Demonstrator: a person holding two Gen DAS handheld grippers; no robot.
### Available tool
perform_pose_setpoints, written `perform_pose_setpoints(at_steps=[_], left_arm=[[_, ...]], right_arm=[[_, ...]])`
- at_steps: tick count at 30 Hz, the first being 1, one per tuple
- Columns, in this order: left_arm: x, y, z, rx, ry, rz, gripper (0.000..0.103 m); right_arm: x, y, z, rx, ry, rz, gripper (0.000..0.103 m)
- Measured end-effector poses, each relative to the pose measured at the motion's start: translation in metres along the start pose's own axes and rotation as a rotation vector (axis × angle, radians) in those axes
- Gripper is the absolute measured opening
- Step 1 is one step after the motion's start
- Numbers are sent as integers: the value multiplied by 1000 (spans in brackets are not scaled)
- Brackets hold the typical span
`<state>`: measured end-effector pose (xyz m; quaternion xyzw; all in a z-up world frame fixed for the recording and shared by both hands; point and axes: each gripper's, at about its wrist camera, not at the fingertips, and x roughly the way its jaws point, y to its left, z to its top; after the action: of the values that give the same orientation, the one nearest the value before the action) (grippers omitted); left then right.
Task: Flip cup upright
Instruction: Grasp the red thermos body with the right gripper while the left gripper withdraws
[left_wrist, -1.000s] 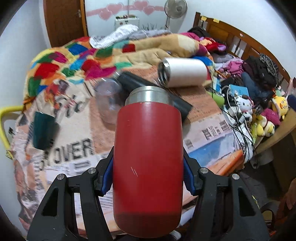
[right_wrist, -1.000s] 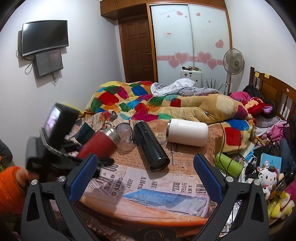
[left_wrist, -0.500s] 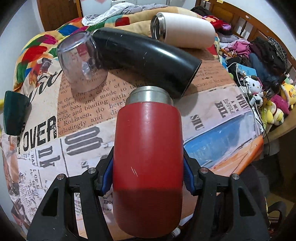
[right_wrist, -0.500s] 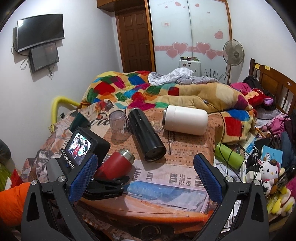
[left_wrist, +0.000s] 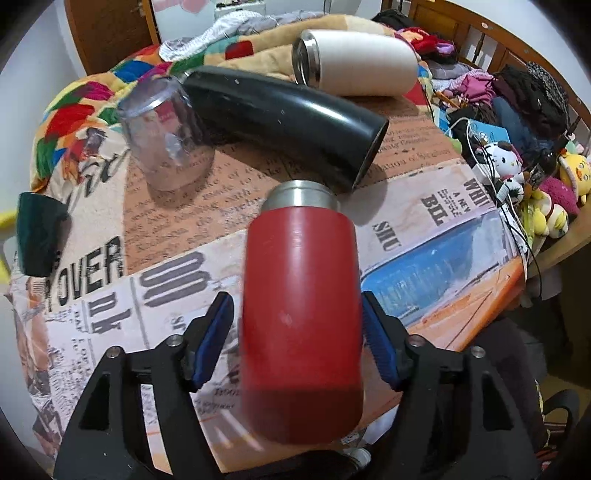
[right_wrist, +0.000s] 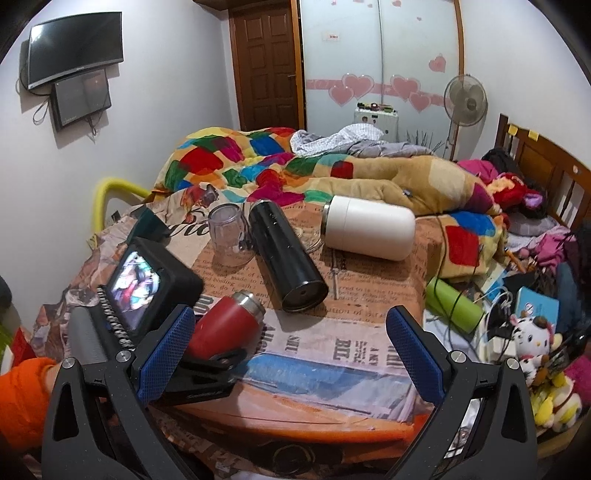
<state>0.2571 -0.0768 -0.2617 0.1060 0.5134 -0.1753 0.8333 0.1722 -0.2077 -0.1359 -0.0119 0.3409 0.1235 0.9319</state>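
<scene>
A red cup (left_wrist: 301, 314) with a steel rim lies between the fingers of my left gripper (left_wrist: 297, 332), steel rim pointing away over the newspaper-print table (left_wrist: 424, 258). The jaws stand slightly apart from the cup's sides, with a visible gap on the left. The cup looks blurred. In the right wrist view the red cup (right_wrist: 225, 326) lies tilted at the table's near left, with the left gripper's camera body (right_wrist: 144, 291) behind it. My right gripper (right_wrist: 290, 354) is open and empty, held above the table's near edge.
A black flask (left_wrist: 280, 118) and a white flask (left_wrist: 358, 62) lie on their sides behind the cup. A clear mug (left_wrist: 166, 136) stands inverted at left, a dark green cup (left_wrist: 37, 236) at the far left. A green bottle (right_wrist: 454, 302), toys and cables sit right.
My left gripper's jaws have spread a little from the red cup, which sits lower and blurred. Earlier the gripper carried it down and forward toward the table's near edge. Right gripper steady.
</scene>
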Motion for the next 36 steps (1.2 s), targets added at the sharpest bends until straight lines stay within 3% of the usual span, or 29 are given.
perform_pose_setpoints(at_steps=[4, 8, 11, 14, 19, 27, 31, 36], left_arm=[[-24, 14, -6, -44, -39, -12, 73], [-58, 31, -15, -111, -118, -13, 77], [-82, 46, -27, -175, -192, 13, 86], [-98, 60, -39, -211, -244, 93, 87], [-108, 86, -62, -294, -261, 132, 87], [-102, 103, -90, -357, -255, 150, 87], [-97, 109, -96, -386, -245, 115, 87], [-98, 107, -93, -381, -248, 119, 87]], right_arm=[[-2, 1, 7, -7, -15, -6, 103], [14, 7, 12, -20, 24, 12, 103], [37, 13, 10, -23, 80, 34, 103], [64, 24, 2, -22, 153, 72, 102], [109, 32, -12, 64, 270, 128, 100], [154, 31, -24, 240, 443, 234, 88], [167, 38, -23, 240, 473, 234, 84], [180, 42, -23, 219, 483, 250, 68]])
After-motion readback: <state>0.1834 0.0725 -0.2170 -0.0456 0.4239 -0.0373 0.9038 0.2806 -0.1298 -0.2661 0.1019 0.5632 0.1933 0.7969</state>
